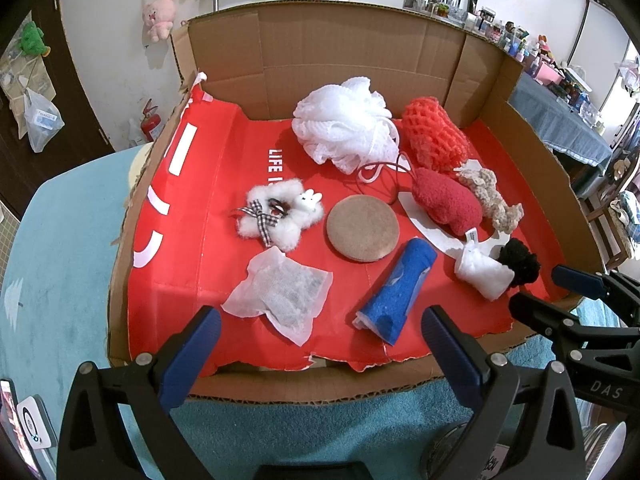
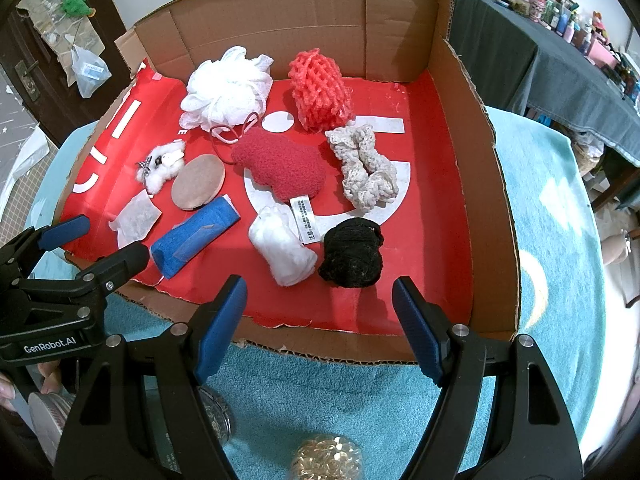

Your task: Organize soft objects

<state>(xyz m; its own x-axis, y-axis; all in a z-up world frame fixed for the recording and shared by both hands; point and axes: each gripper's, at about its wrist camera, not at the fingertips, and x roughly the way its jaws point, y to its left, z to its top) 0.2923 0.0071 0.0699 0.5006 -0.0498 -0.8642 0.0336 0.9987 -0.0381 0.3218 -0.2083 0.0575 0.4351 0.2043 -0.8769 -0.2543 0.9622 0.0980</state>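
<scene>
Red-lined cardboard box (image 2: 472,184) on the desk holds every soft object scattered, from mesh puff (image 2: 226,86) at eleven o'clock to black ball (image 2: 352,254) at five; nothing appears sorted, and both the left hand-held gripper (image 1: 320,350) and the right hand-held gripper (image 2: 320,320) are held open and empty.

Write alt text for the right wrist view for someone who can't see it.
The open right tool hovers empty at the near edge of a red-lined cardboard tray of soft things, nearest a black yarn ball and a white cloth roll. The left tool waits at left.
</scene>
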